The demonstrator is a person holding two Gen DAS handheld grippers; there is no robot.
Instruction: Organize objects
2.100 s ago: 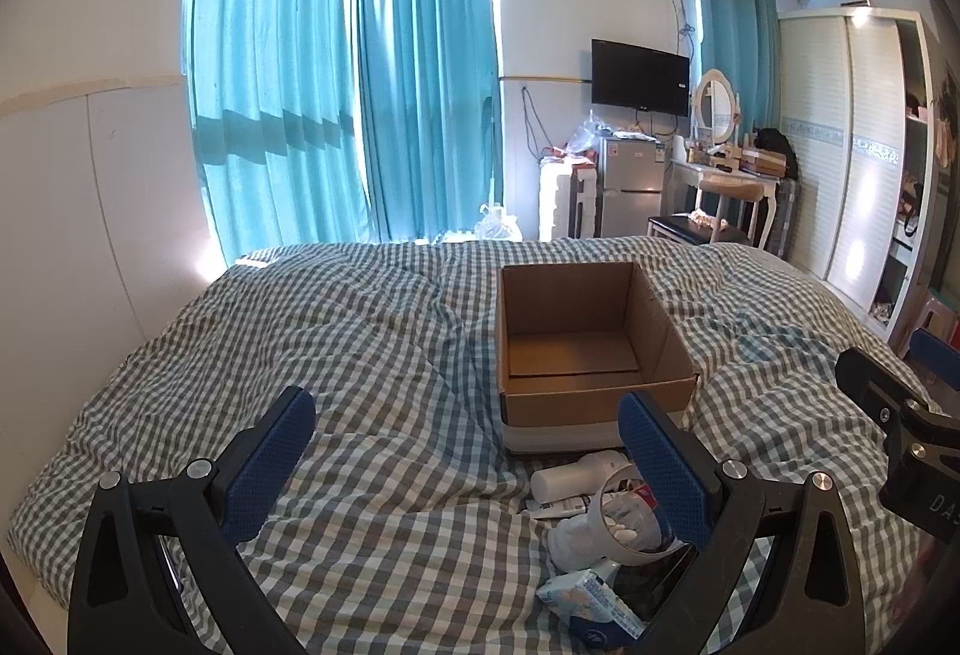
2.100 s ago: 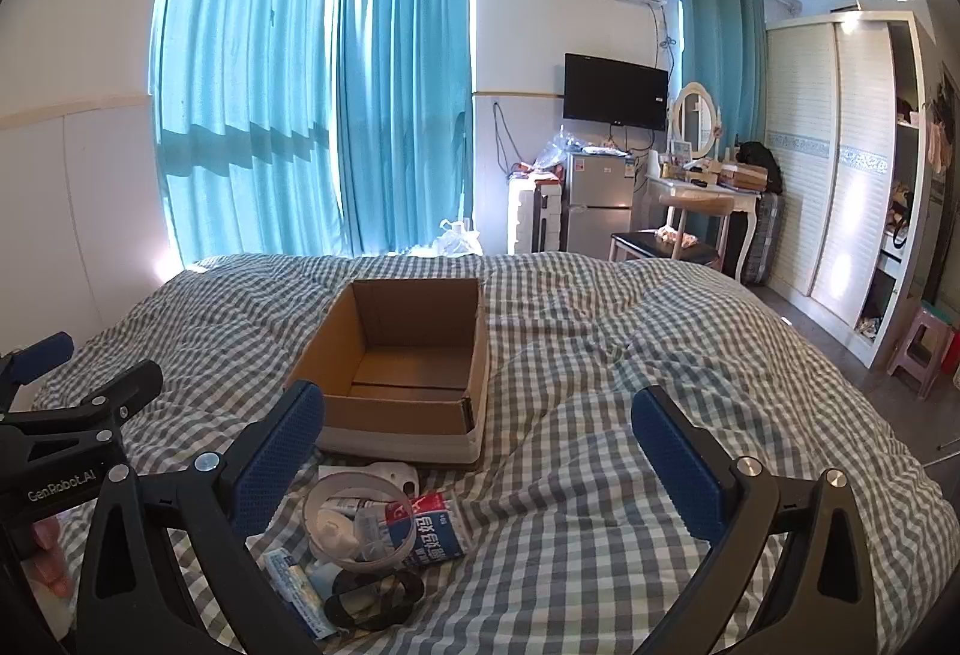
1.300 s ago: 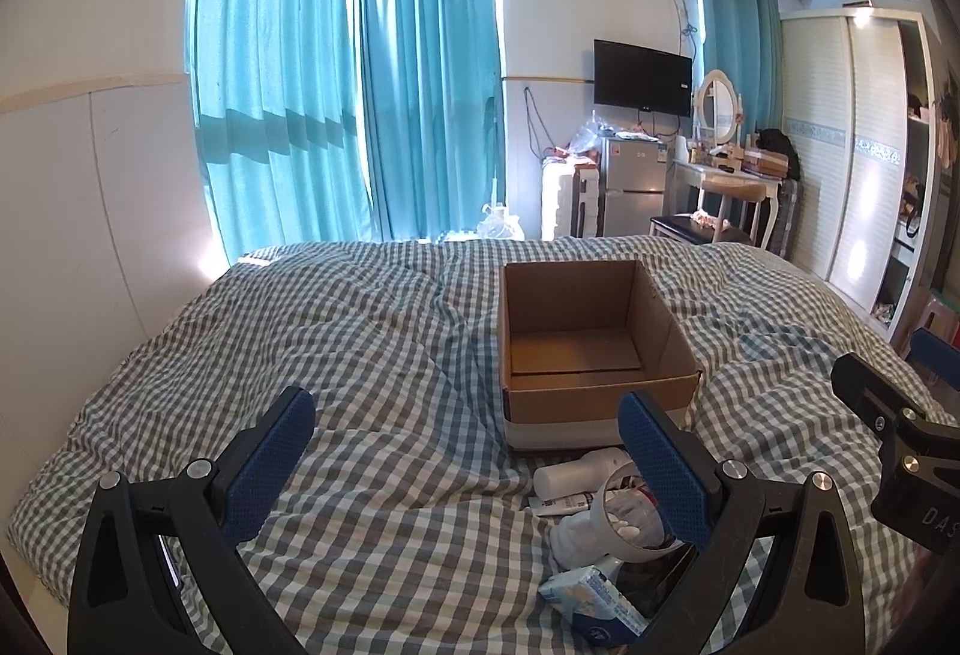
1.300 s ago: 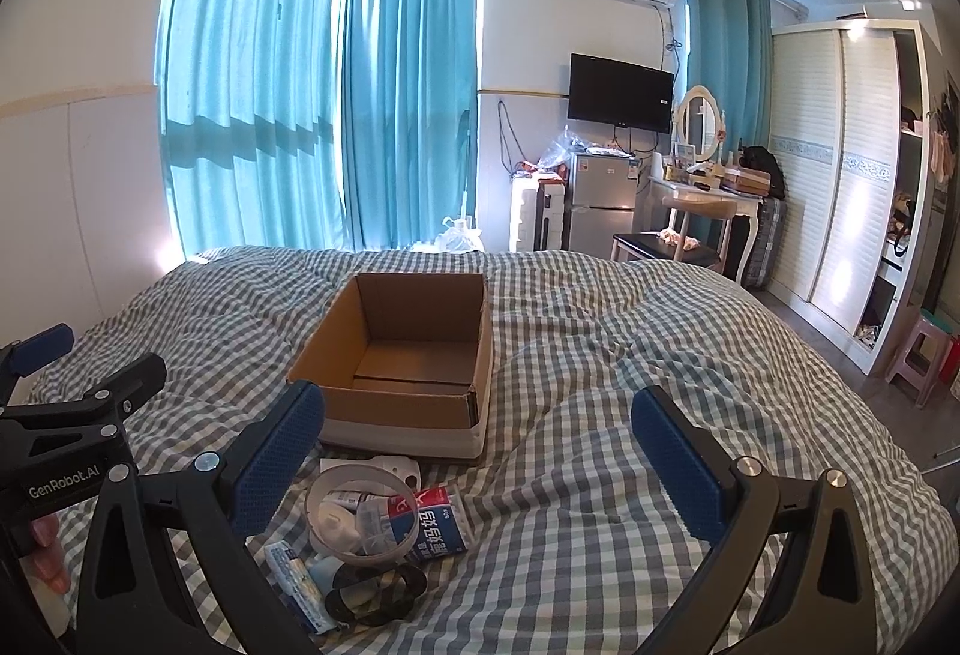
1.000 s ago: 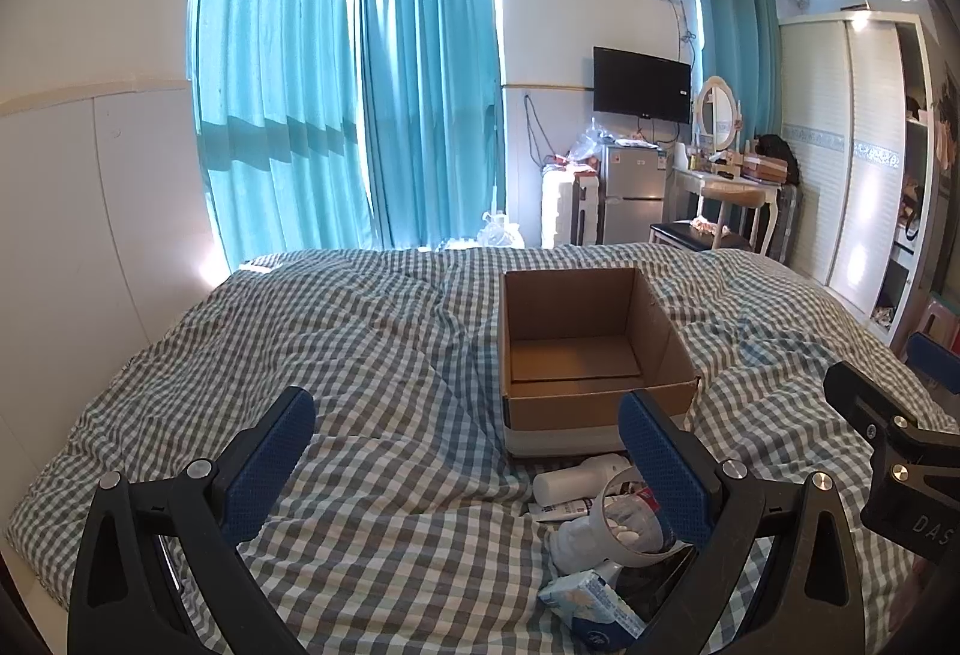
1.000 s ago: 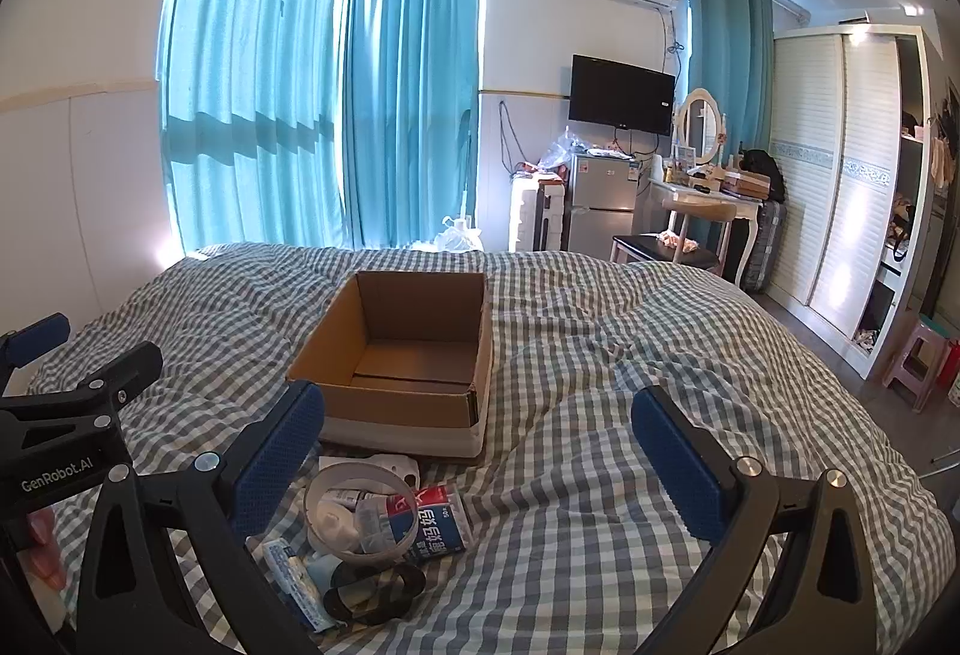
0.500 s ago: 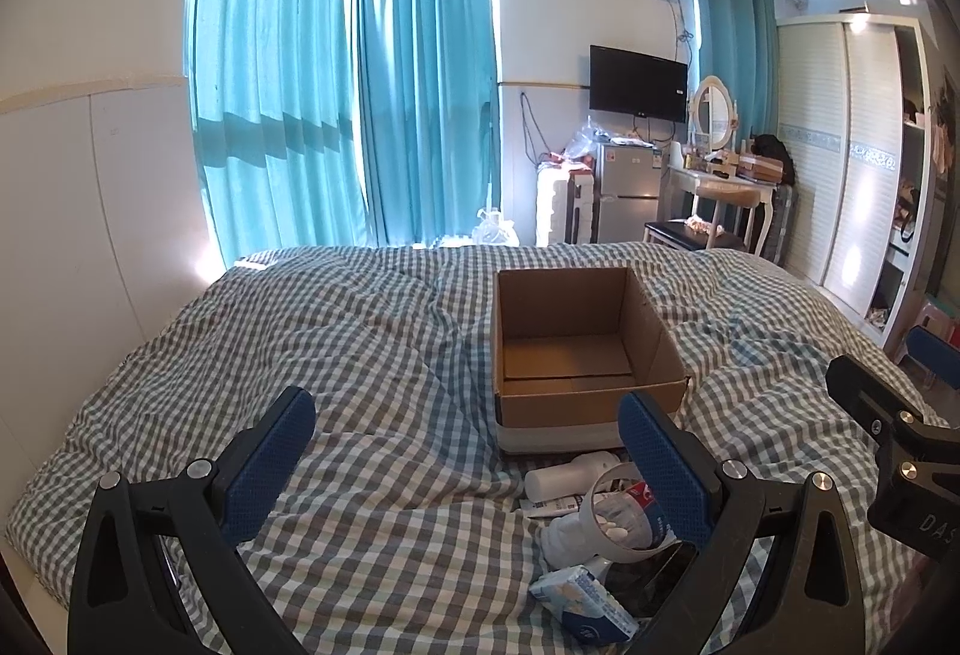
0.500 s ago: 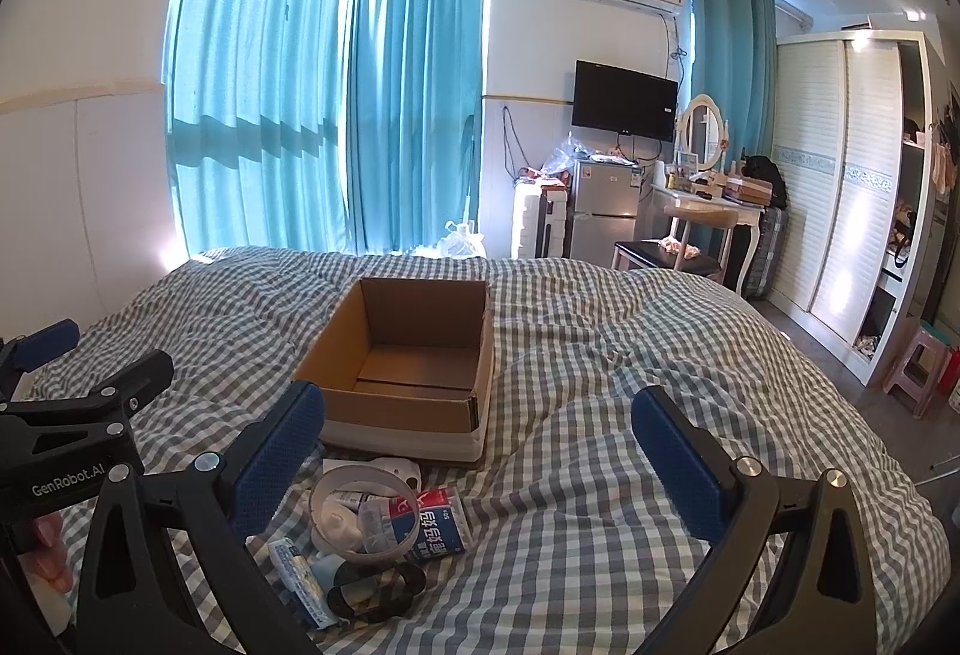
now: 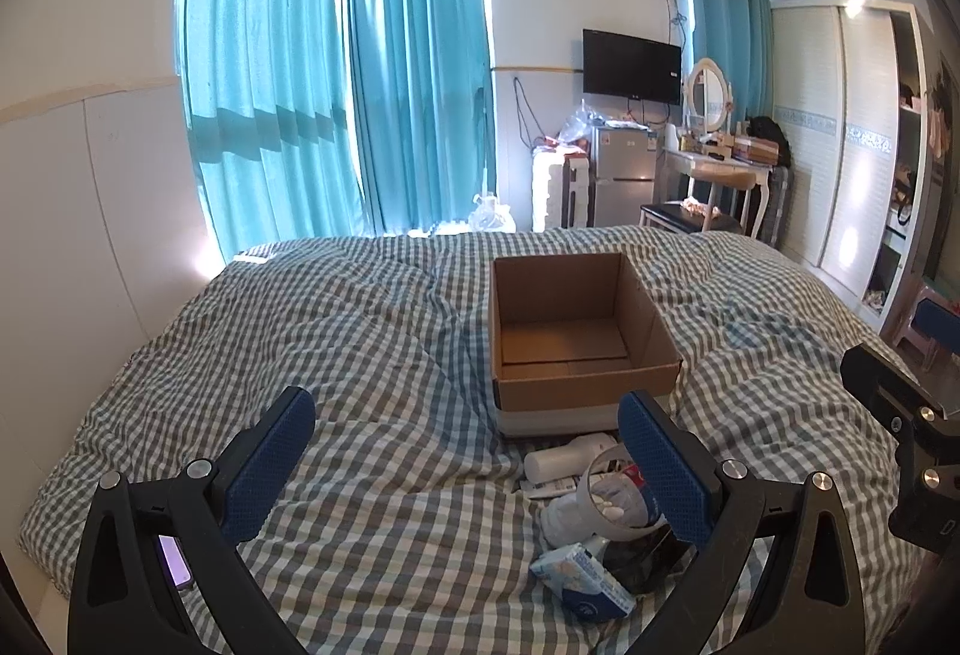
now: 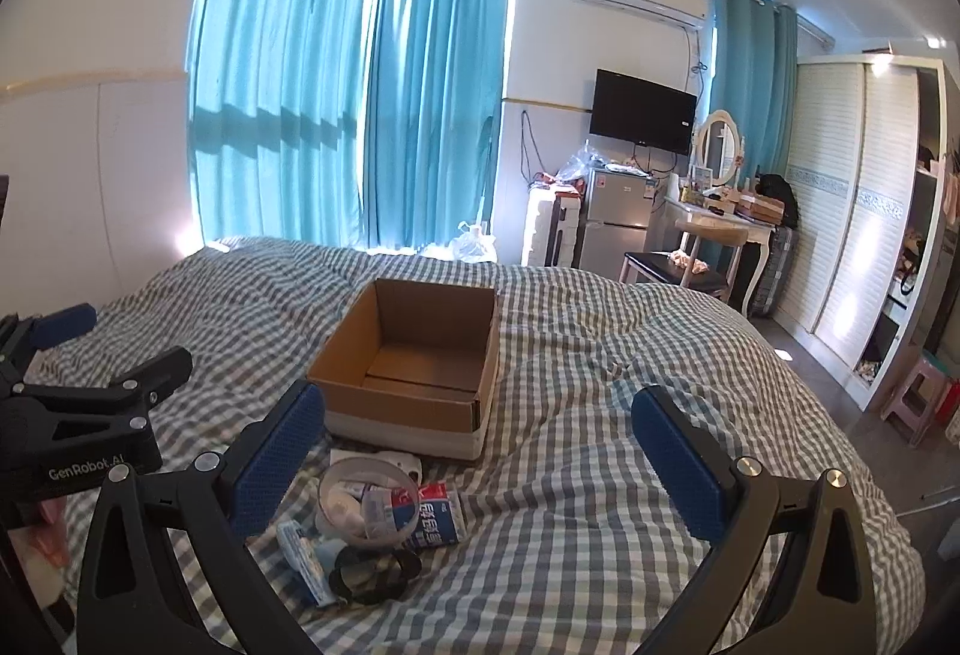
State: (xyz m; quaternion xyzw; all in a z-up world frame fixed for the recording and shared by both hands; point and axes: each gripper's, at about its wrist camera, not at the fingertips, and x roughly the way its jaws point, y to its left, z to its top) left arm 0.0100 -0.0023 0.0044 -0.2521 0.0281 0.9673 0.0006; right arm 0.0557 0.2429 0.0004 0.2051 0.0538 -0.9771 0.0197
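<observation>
An open, empty cardboard box (image 9: 576,337) (image 10: 414,361) sits on the checked bed cover. In front of it lies a small pile: a clear tape roll (image 9: 612,499) (image 10: 360,499), a white bottle (image 9: 564,463), a blue-white tissue pack (image 9: 582,580), a red-blue packet (image 10: 435,517) and black sunglasses (image 10: 369,574). My left gripper (image 9: 468,451) is open and empty above the cover, left of the pile. My right gripper (image 10: 480,451) is open and empty, the pile near its left finger.
The bed cover (image 9: 360,343) spreads left and right of the box. Beyond the bed stand turquoise curtains (image 9: 336,84), a small fridge (image 9: 621,175), a dressing table (image 9: 720,162) and a white wardrobe (image 9: 840,144). A pink stool (image 10: 918,403) stands at right.
Both grippers have drifted slightly, with the right one rising and tilting a little; both stay open. The box and the pile have not moved.
</observation>
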